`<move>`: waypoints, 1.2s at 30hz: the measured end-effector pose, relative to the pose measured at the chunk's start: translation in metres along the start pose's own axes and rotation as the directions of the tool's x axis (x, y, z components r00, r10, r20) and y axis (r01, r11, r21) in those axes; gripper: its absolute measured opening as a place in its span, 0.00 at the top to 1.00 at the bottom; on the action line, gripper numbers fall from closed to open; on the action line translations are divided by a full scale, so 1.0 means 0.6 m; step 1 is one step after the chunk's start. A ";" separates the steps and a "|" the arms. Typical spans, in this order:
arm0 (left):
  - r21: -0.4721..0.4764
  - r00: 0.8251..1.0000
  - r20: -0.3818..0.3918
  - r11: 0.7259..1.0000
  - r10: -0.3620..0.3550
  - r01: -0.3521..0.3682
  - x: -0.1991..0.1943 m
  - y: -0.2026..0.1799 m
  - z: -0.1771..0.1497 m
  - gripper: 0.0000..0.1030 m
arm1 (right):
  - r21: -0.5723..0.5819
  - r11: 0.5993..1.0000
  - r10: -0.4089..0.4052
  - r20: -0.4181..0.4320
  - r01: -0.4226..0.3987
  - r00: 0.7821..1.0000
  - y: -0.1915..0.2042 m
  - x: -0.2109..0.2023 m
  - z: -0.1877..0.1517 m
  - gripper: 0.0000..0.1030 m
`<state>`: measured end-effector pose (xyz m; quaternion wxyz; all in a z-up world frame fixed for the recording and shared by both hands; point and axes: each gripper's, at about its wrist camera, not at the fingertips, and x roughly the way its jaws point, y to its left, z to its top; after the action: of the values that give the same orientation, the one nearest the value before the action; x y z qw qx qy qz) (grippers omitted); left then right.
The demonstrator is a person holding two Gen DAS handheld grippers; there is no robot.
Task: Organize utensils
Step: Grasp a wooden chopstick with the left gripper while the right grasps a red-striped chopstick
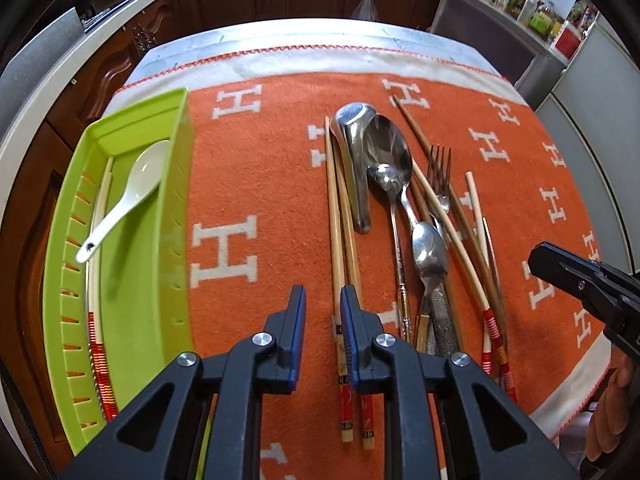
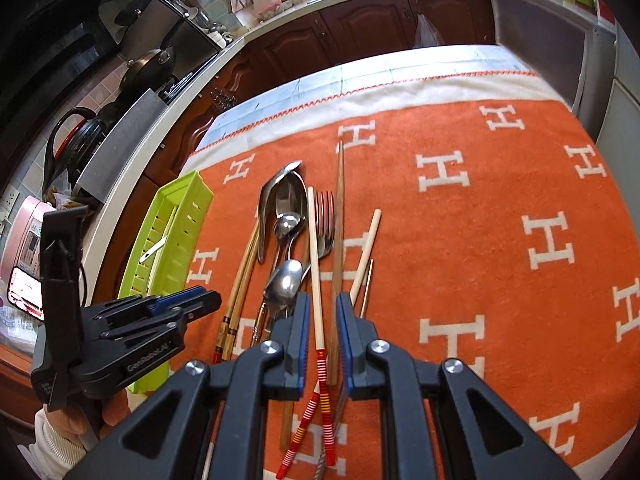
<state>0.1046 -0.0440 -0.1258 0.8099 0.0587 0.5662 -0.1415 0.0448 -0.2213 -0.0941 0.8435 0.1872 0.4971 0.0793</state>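
Left wrist view first: my left gripper (image 1: 323, 300) hangs low over the orange blanket (image 1: 260, 168) on the worktop, jaws released and gripping nothing, just left of a bamboo chopstick pair (image 1: 340, 240). Left of that pair sits the green tray (image 1: 144, 280), with a white ceramic spoon (image 1: 132, 192) and a red-banded chopstick (image 1: 98, 280) in it, so I judge sorting is under way. The steel spoons (image 1: 390, 152) and fork (image 1: 439, 176) lie heaped right of the pair.

Right wrist view now: my right gripper (image 2: 322, 308) straddles a pale striped chopstick (image 2: 315, 264), jaws apart and not yet pinching. It looks lined up for the grab. The tray lies far left, beyond the heap.
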 end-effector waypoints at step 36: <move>0.006 0.996 0.073 0.998 0.054 -0.055 0.028 -0.005 0.006 0.96 | -0.014 0.998 0.056 -0.113 -0.058 0.992 0.004 0.102 0.006 0.94</move>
<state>0.1121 -0.0503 -0.1399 0.8333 0.0723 0.5339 -0.1237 0.0782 -0.2005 -0.1411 0.8132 0.1893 0.5375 0.1182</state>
